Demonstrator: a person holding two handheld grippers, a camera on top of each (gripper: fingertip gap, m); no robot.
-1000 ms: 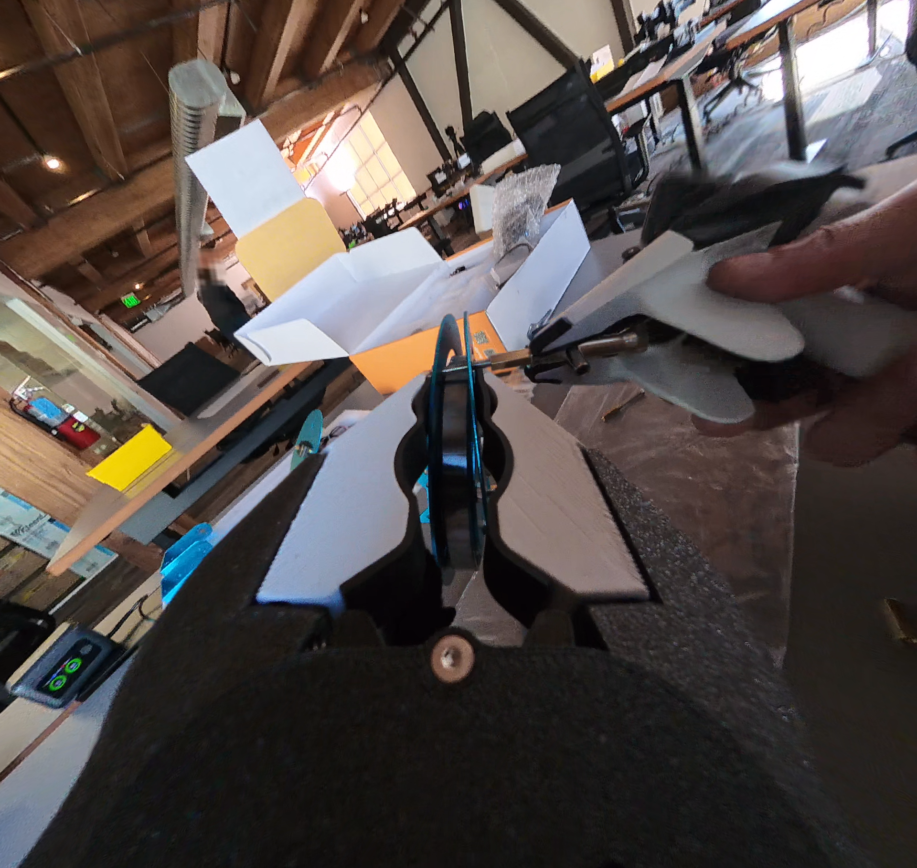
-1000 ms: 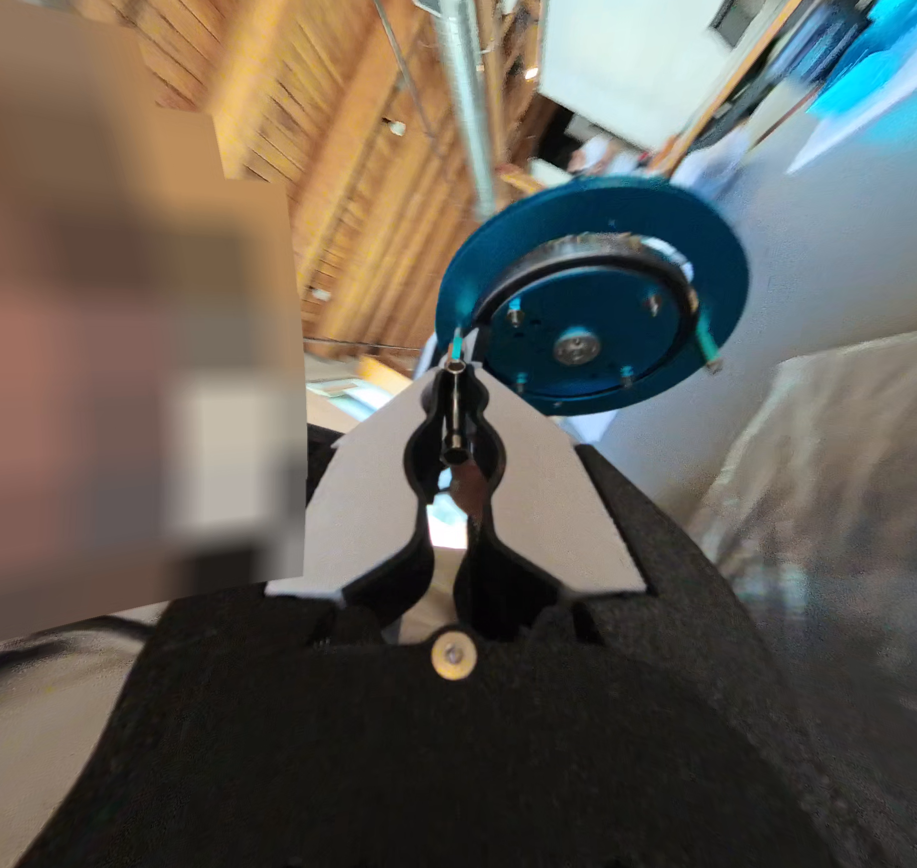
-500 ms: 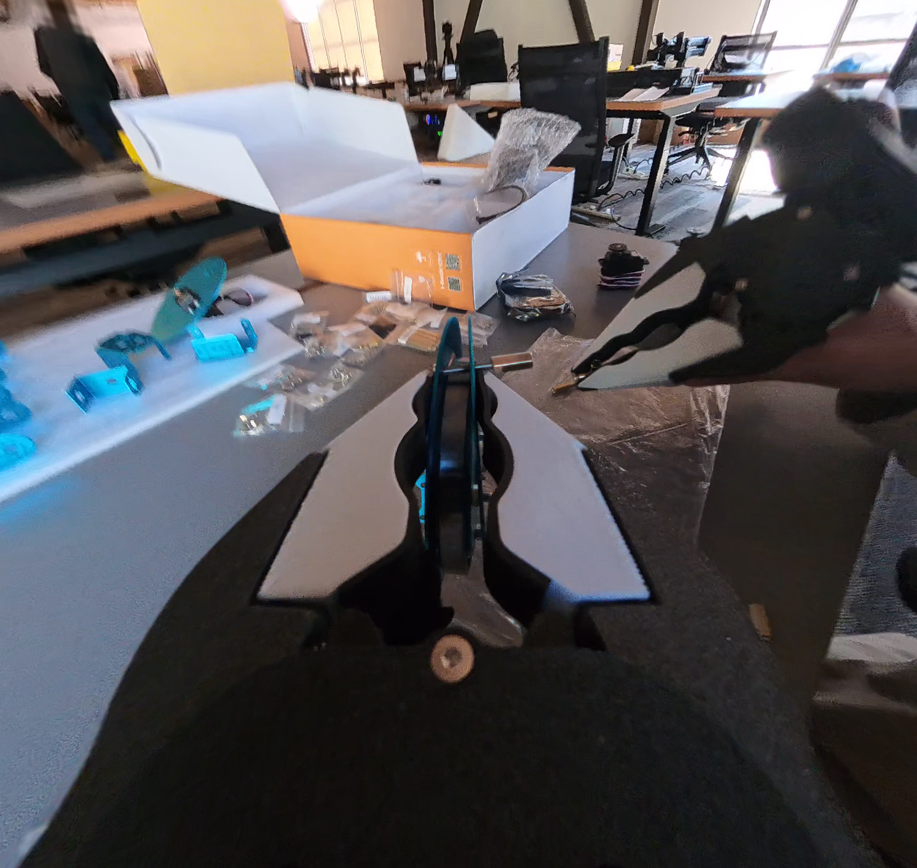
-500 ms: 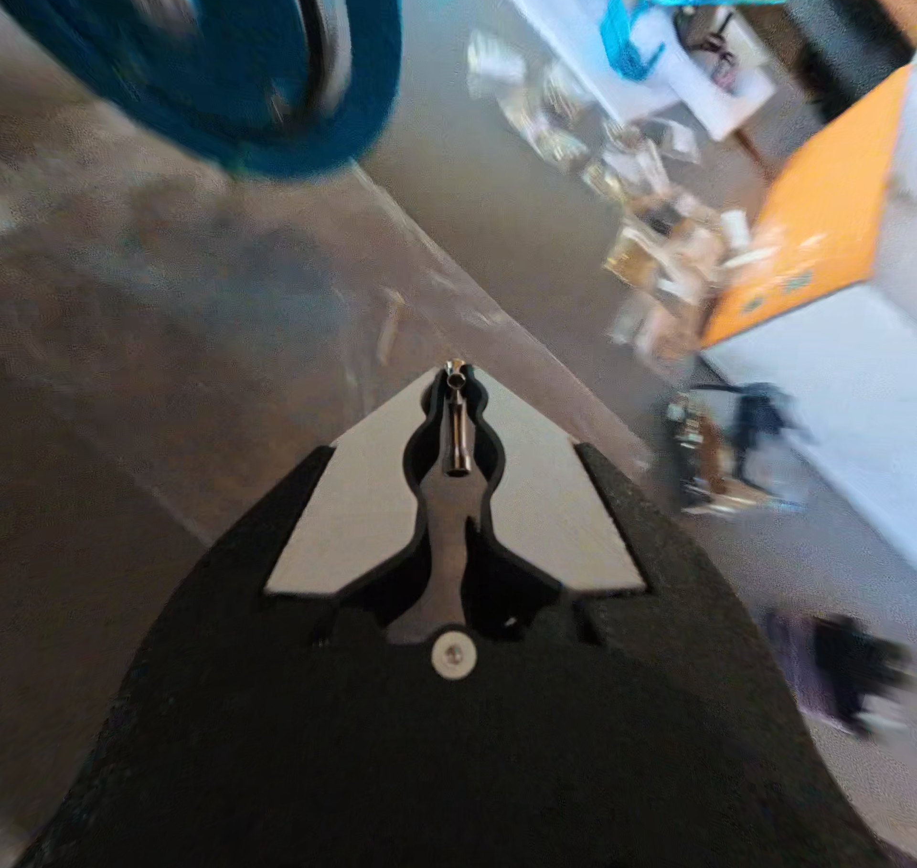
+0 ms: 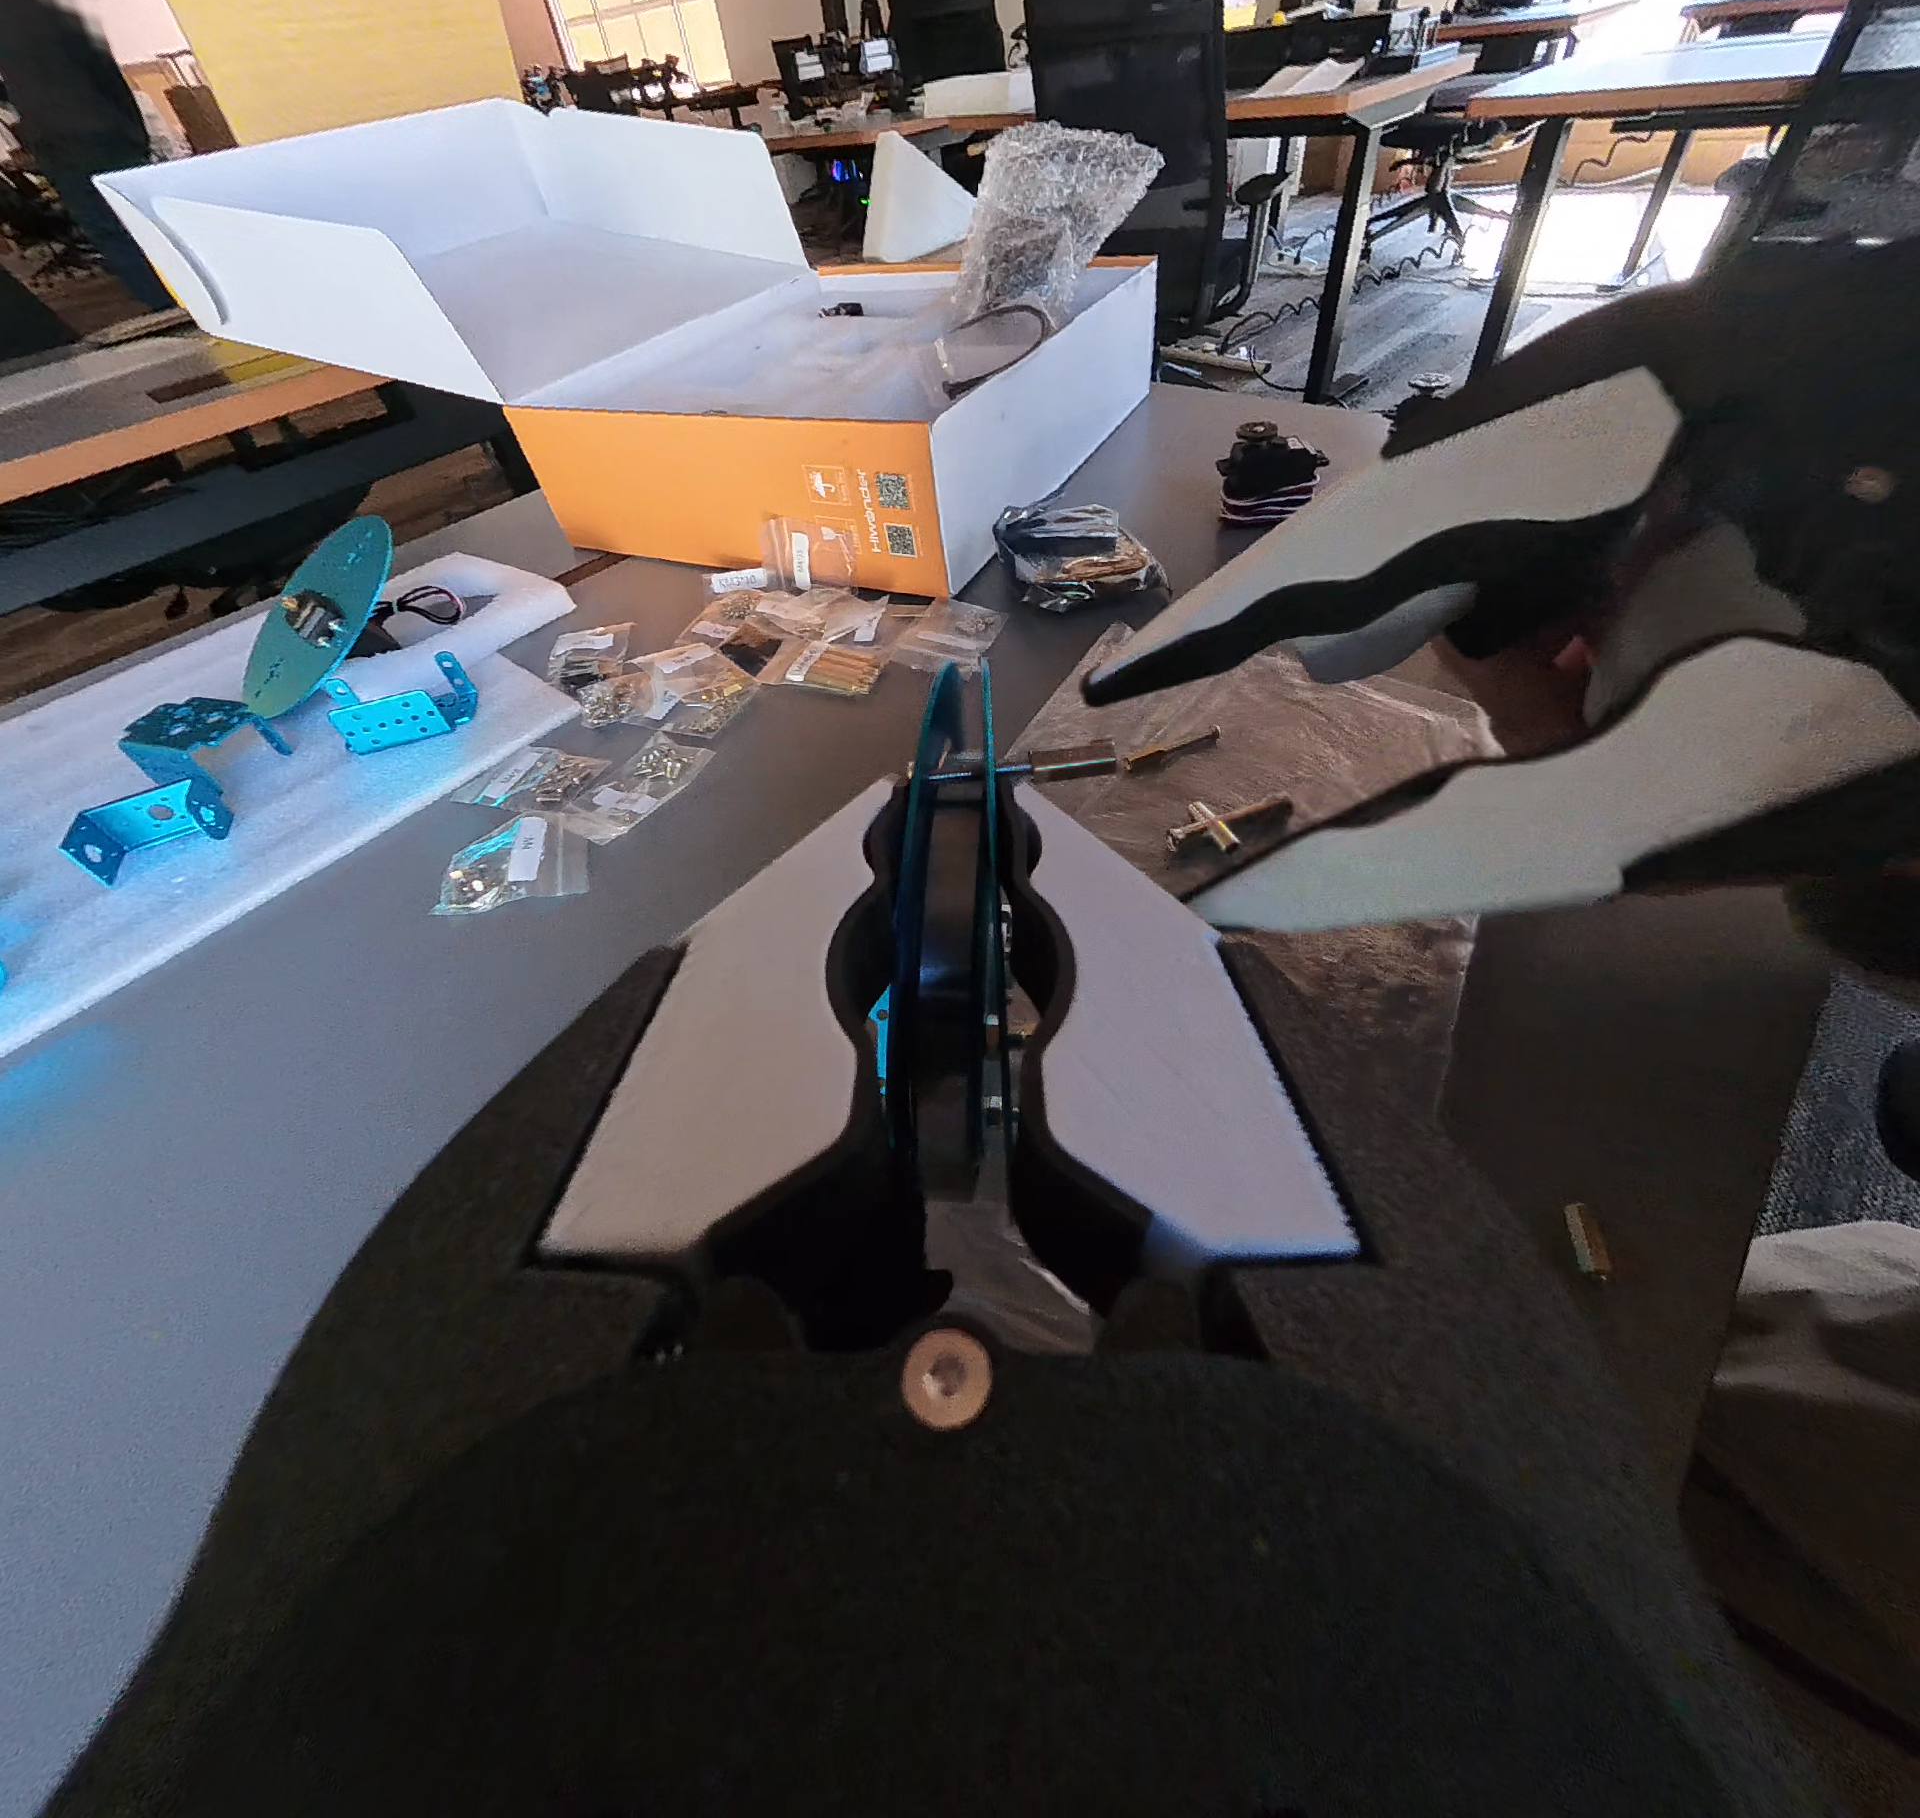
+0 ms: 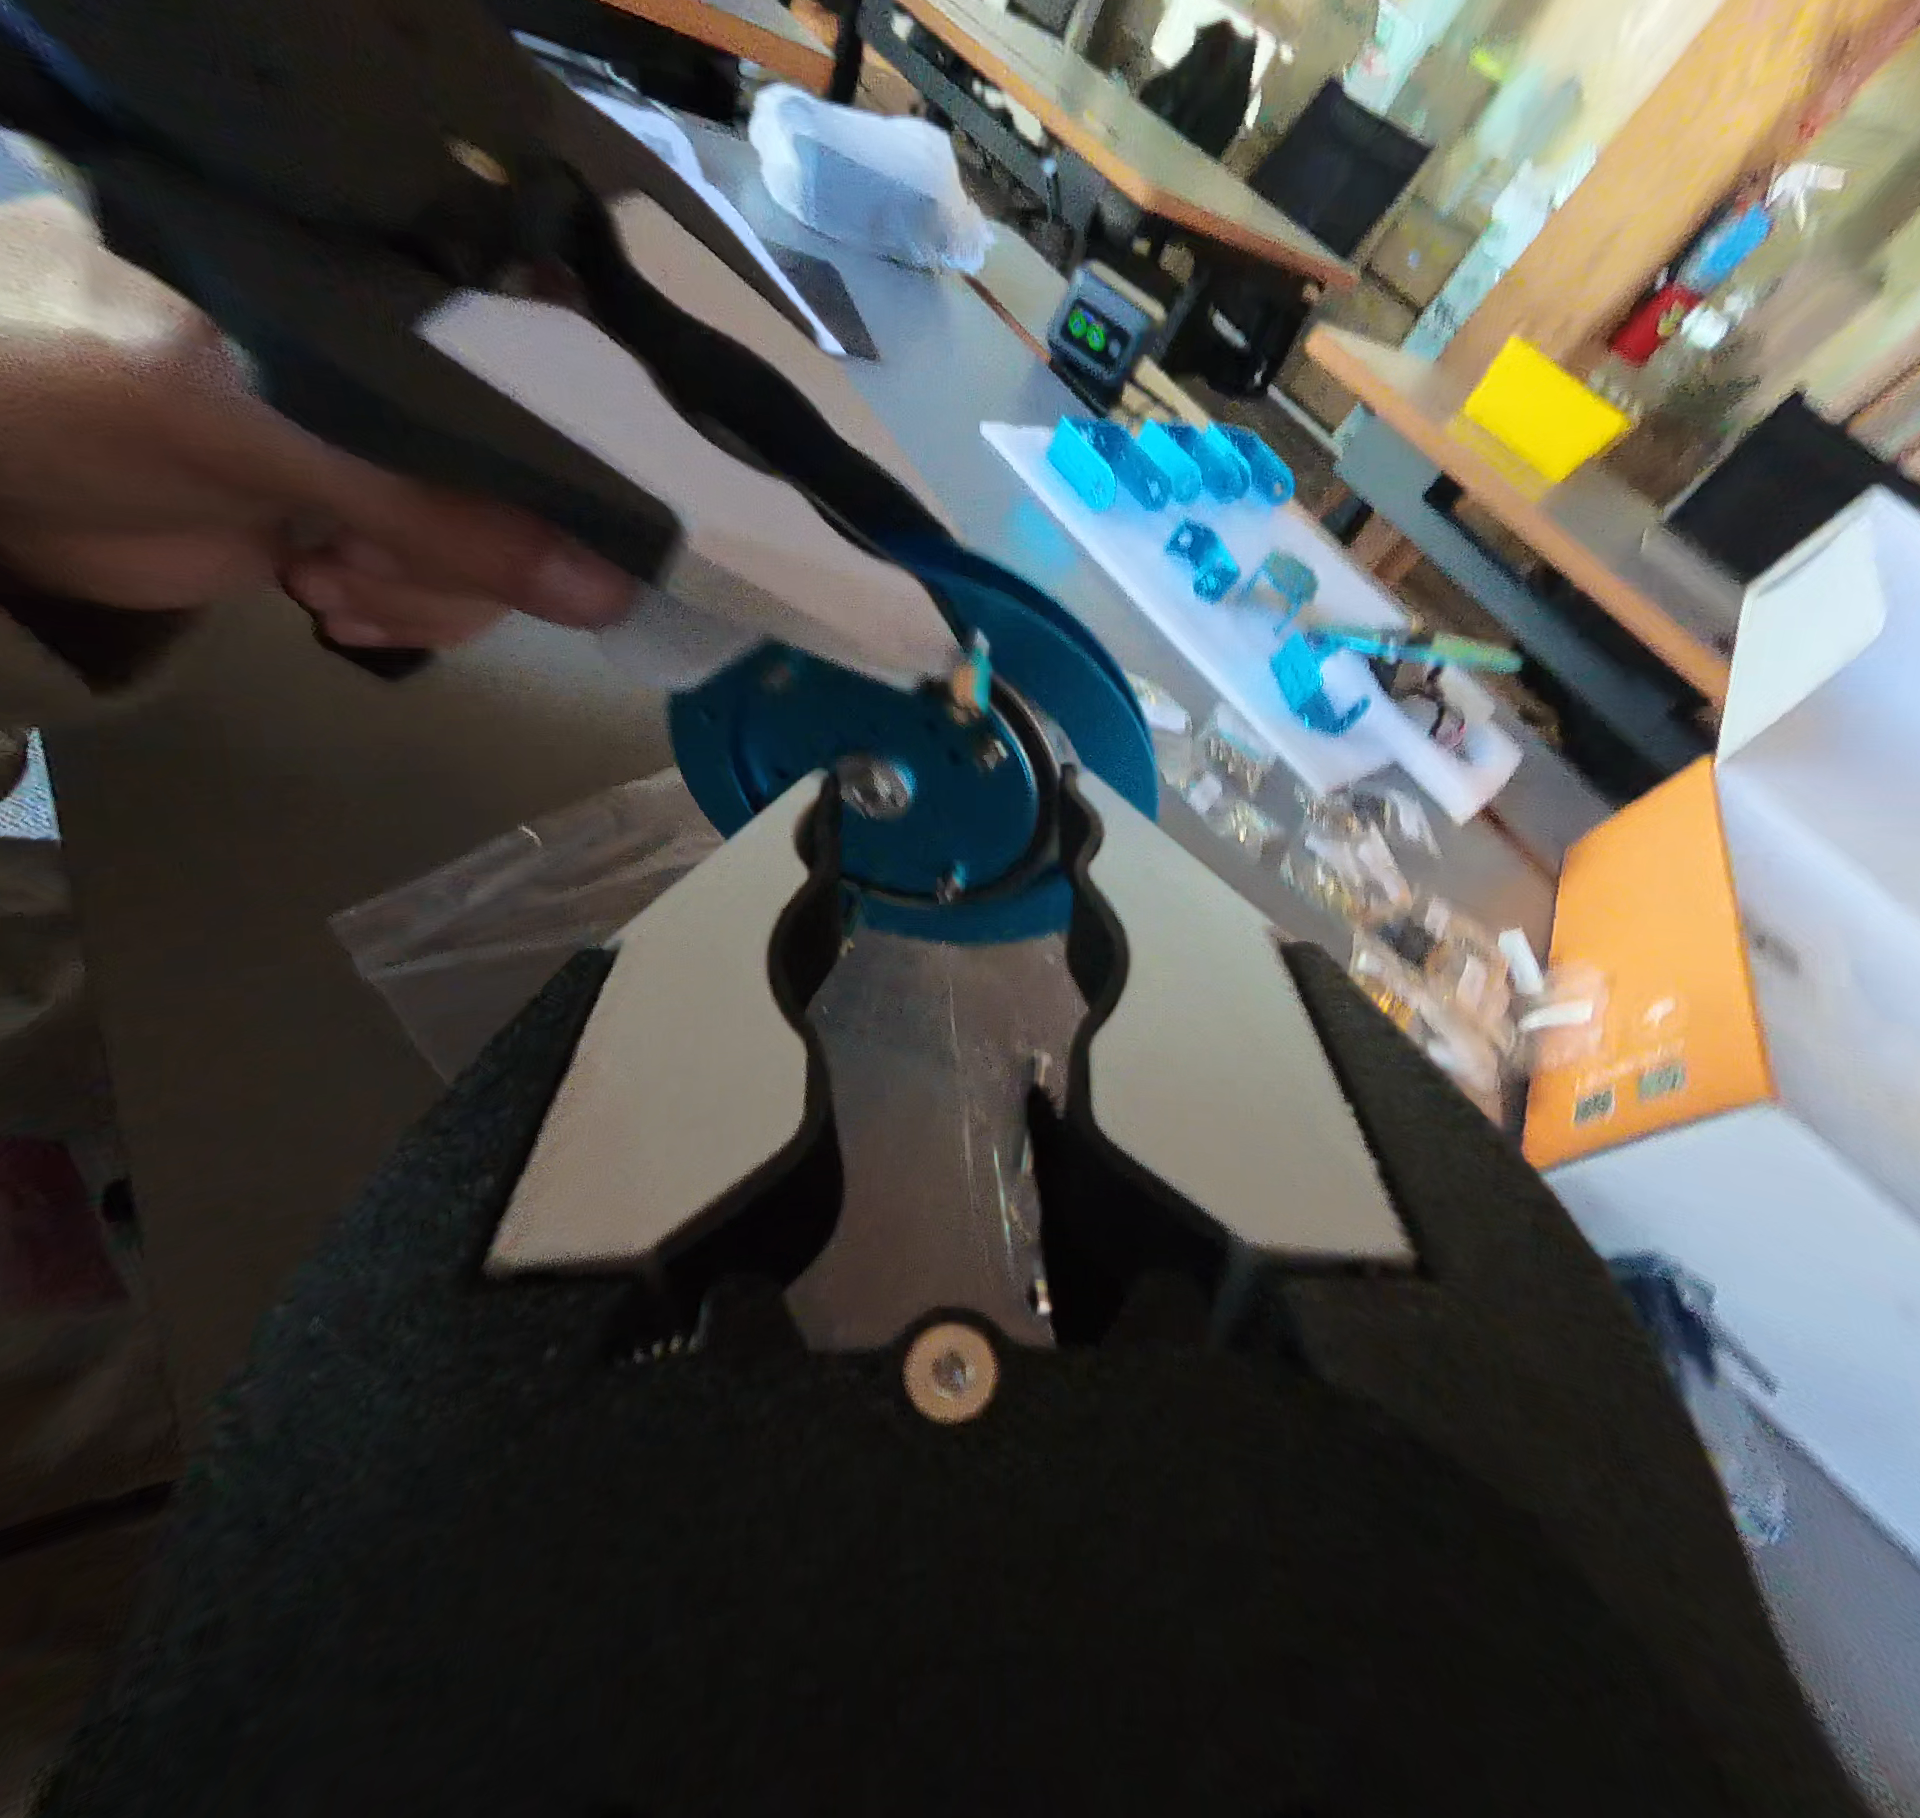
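Right gripper now spread wide, empty; was pinching standoff second ago. Standoff now sticks out of blue disc, edge-on, pinched in left gripper above tabletop. Looks like handoff done.

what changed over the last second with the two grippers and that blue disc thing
The right gripper has opened and let go of the small metal tool it was pinching; a T-shaped metal tool now lies on the plastic sheet below it. Both views swung down from the ceiling to the table. The left gripper stays shut on the blue disc assembly.
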